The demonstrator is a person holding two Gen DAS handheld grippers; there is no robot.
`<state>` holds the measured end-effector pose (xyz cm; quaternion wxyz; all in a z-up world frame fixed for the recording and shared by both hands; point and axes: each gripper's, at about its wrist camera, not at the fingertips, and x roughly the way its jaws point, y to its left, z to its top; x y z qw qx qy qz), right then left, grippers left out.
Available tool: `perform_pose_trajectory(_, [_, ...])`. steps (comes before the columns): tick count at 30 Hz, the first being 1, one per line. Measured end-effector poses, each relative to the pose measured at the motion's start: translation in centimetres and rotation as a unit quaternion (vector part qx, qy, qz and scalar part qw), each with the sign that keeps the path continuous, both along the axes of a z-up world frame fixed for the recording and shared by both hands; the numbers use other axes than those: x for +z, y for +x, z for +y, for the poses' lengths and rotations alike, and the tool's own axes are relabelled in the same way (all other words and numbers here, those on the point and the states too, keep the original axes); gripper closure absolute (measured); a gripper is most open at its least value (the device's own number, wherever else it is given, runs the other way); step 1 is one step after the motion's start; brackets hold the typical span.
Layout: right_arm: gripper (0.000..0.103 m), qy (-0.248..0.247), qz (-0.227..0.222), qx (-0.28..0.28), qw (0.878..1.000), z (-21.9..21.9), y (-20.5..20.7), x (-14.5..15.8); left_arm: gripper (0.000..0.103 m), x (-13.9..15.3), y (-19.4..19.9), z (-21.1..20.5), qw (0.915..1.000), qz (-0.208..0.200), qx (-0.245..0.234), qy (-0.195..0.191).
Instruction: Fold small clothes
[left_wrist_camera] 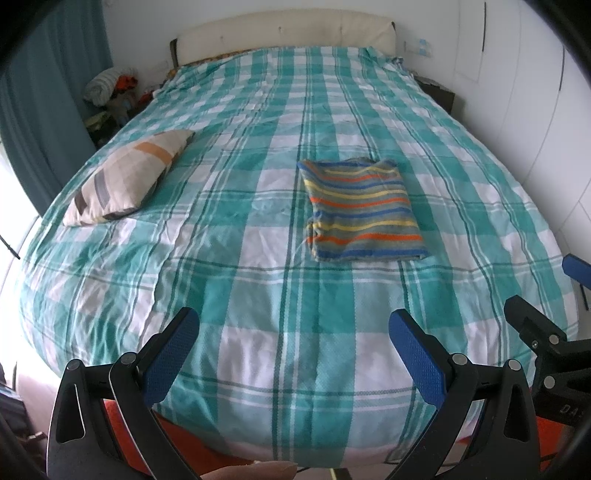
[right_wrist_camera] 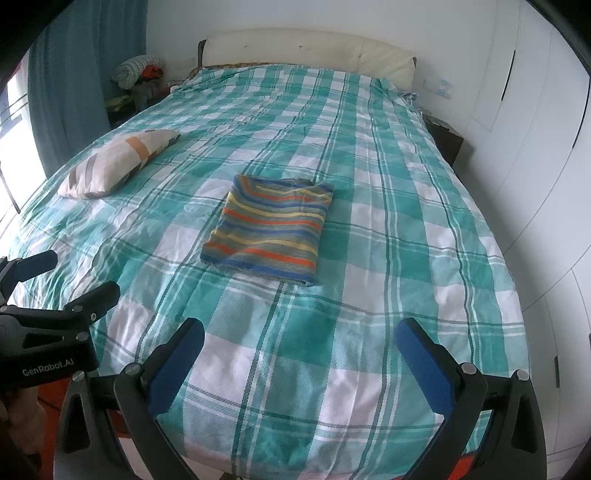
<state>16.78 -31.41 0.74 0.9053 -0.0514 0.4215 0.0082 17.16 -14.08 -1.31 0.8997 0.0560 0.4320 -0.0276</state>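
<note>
A small striped garment, grey with orange, yellow and blue stripes, lies folded into a flat rectangle on the green-and-white checked bedspread. It also shows in the right wrist view. My left gripper is open and empty, held over the foot of the bed, well short of the garment. My right gripper is open and empty too, at the foot of the bed. Each gripper shows at the edge of the other's view: the right one and the left one.
A patterned beige pillow lies on the bed's left side. A cream headboard stands at the far end. White wardrobe doors run along the right. A teal curtain and a cluttered nightstand are at the left.
</note>
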Motion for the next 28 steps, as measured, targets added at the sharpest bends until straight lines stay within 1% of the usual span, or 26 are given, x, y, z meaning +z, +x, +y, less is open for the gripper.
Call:
perform_pose_trajectory(23, [0.000, -0.001, 0.000, -0.006, 1.000, -0.16, 0.36, -0.11, 0.000, 0.09, 0.17, -0.34, 1.0000, -0.001, -0.002, 0.003])
perform_pose_trajectory(26, [0.001, -0.001, -0.001, -0.005, 1.000, -0.17, 0.37, -0.11, 0.000, 0.15, 0.07, -0.37, 1.0000, -0.002, -0.006, -0.005])
perform_pose_trajectory(28, [0.000, -0.001, -0.001, -0.005, 1.000, -0.18, 0.38, -0.11, 0.000, 0.42, 0.17, -0.33, 0.9999, -0.005, -0.011, -0.003])
